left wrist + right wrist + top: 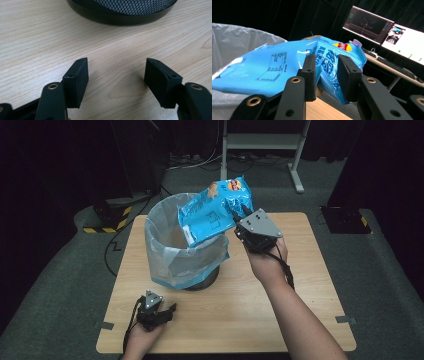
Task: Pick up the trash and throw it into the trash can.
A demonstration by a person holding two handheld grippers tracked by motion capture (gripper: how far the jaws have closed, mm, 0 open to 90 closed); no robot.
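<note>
A blue chip bag point(212, 212) hangs tilted over the mouth of a mesh waste bin point(155, 227) lined with a clear plastic bag, its lower end above the opening. My right gripper point(239, 215) grips the bag's right edge from the side. In the right gripper view the pads of the right gripper point(327, 72) pinch a crumpled fold of the chip bag point(274, 67), with the bin liner point(232, 35) beneath at left. My left gripper point(167, 310) rests low on the wooden table point(300, 285) in front of the bin. The left gripper point(116, 72) stands open and empty, facing the bin's black base point(120, 17).
The bin stands at the table's left middle. Bare wood point(37, 37) lies around the left gripper. A metal stand point(260, 142) and a yellow-black striped block point(107, 217) sit on the floor beyond the table. Lit monitors point(387, 27) stand off to one side.
</note>
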